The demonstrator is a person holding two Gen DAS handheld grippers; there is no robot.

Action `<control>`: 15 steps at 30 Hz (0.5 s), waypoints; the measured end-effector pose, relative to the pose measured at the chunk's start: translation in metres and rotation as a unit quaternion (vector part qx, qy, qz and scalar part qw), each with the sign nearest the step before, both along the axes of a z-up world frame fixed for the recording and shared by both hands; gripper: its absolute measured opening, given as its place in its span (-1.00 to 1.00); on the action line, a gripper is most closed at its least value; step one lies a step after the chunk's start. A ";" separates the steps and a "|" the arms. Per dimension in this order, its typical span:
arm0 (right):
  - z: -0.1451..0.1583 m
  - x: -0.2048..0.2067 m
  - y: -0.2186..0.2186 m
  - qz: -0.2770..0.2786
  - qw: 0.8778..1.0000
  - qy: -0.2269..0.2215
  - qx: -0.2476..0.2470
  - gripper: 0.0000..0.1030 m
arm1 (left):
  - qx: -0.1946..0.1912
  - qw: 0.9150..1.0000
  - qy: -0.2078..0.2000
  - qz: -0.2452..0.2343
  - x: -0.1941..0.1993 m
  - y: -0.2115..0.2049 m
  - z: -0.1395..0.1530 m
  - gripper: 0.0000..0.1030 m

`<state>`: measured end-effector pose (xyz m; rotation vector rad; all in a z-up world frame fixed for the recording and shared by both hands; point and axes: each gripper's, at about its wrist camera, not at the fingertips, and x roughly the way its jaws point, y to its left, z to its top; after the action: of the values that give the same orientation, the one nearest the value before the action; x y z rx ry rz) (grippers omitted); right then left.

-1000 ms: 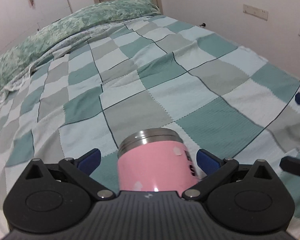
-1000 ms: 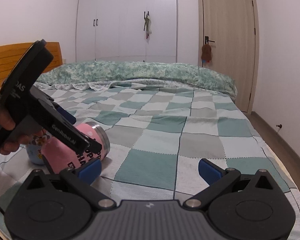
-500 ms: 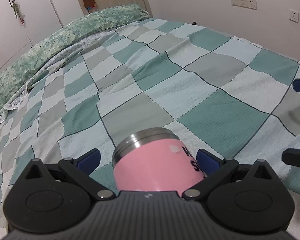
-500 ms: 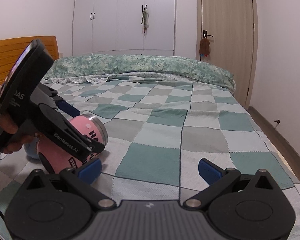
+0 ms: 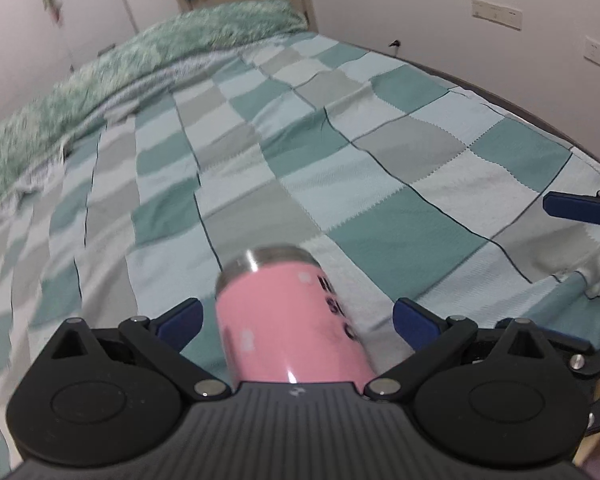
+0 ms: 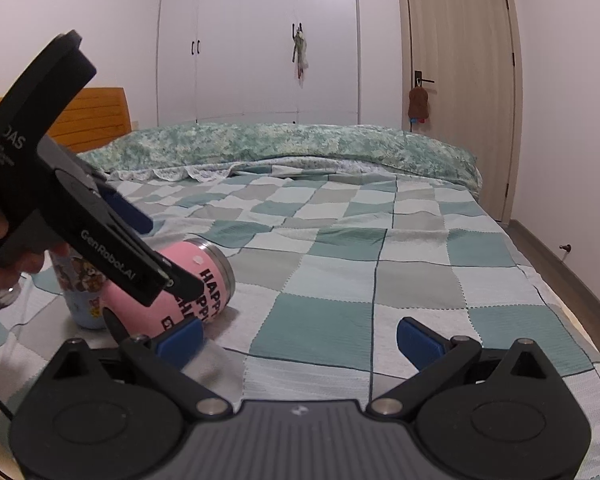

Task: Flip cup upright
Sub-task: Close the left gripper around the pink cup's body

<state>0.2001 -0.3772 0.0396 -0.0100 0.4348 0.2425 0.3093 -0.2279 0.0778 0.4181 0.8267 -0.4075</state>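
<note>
A pink cup [image 5: 292, 328] with a steel rim and black lettering lies on its side on the checked bedspread, rim pointing away. My left gripper [image 5: 296, 320] is open, its blue pads wide on either side of the cup without touching it. In the right wrist view the same cup [image 6: 180, 284] lies at the left, with the left gripper [image 6: 140, 240] held over it by a hand. My right gripper [image 6: 300, 338] is open and empty, to the right of the cup.
A light blue cup with cartoon figures [image 6: 80, 296] stands behind the pink one. The bed [image 6: 380, 248] has a green quilt roll at its far end, a wooden headboard [image 6: 92, 120] at the left, and a door and wardrobe beyond.
The left gripper has tilted and shifted over the cup; its view is blurred by motion. The cup stays on its side. The right gripper has lowered slightly.
</note>
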 end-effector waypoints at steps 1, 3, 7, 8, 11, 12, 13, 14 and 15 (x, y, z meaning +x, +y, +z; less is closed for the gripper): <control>0.000 -0.002 -0.001 0.001 1.000 -0.002 0.004 1.00 | 0.000 1.000 0.006 0.006 -0.003 0.000 -0.001 1.00; -0.001 -0.006 -0.003 0.004 1.000 -0.004 0.013 1.00 | 0.004 1.000 0.018 0.019 -0.005 0.000 -0.008 1.00; -0.003 -0.012 -0.005 0.005 1.000 -0.008 0.027 1.00 | 0.026 0.999 0.004 0.032 -0.010 -0.008 -0.022 1.00; -0.003 -0.013 -0.005 0.001 1.000 -0.008 0.027 1.00 | 0.029 0.999 -0.002 0.032 -0.011 -0.010 -0.023 1.00; -0.005 -0.016 -0.009 -0.005 0.999 -0.007 0.032 1.00 | 0.043 0.999 -0.005 0.033 -0.015 -0.017 -0.025 1.00; -0.006 -0.017 -0.012 -0.005 0.999 -0.008 0.036 1.00 | 0.046 0.998 -0.004 0.033 -0.014 -0.019 -0.025 1.00; -0.006 -0.018 -0.013 -0.004 0.999 -0.009 0.039 1.00 | 0.047 0.998 -0.001 0.038 -0.012 -0.019 -0.025 1.00; -0.006 -0.018 -0.014 -0.004 0.999 -0.010 0.040 1.00 | 0.046 0.998 0.003 0.044 -0.008 -0.018 -0.026 1.00; -0.006 -0.019 -0.015 -0.003 0.999 -0.011 0.041 1.00 | 0.049 0.998 0.003 0.049 -0.005 -0.018 -0.026 1.00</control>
<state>0.1811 -0.3922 0.0332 0.0695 0.4027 0.2532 0.3047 -0.2456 0.0517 0.4655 0.8711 -0.2788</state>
